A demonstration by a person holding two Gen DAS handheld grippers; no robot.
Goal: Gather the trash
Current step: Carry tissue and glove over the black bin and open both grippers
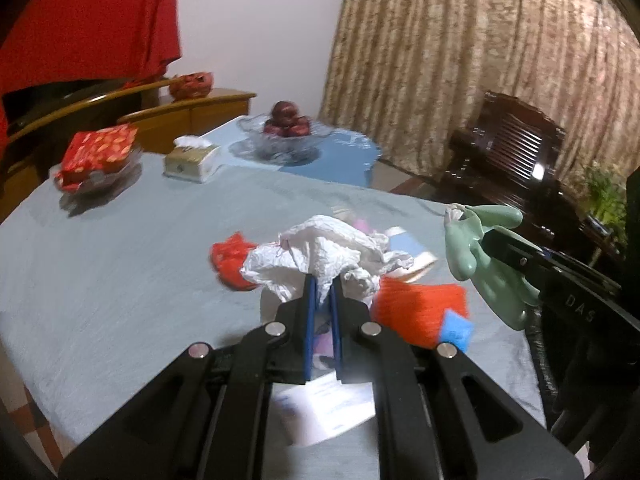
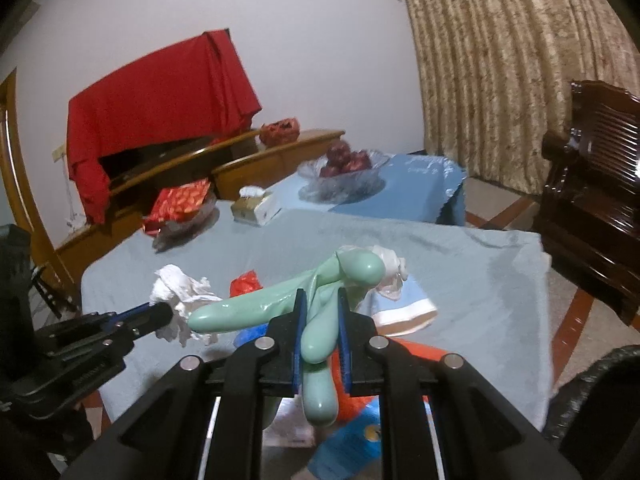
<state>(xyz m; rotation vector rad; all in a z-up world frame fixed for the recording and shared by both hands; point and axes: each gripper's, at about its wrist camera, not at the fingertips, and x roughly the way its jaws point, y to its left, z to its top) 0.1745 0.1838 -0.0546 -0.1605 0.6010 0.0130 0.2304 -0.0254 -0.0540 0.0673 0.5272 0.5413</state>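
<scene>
My left gripper [image 1: 323, 280] is shut on a crumpled white tissue [image 1: 320, 256] and holds it above the table; it also shows in the right wrist view [image 2: 180, 292]. My right gripper [image 2: 322, 300] is shut on a pale green rubber glove [image 2: 320, 304], whose fingers stick out; the glove also shows in the left wrist view [image 1: 476, 256]. Below lie a red wrapper [image 1: 230, 258], an orange-red packet [image 1: 416, 308], a blue scrap [image 1: 456, 330] and a light-blue and white packet [image 2: 404, 304].
The table has a grey-blue cloth [image 1: 120, 264]. At the far end stand a tissue box [image 1: 191, 159], a glass dish with a red packet [image 1: 98, 158] and a glass fruit bowl [image 1: 286, 130]. A dark wooden chair [image 2: 592, 200] stands right. A black bag rim [image 2: 592, 400] is lower right.
</scene>
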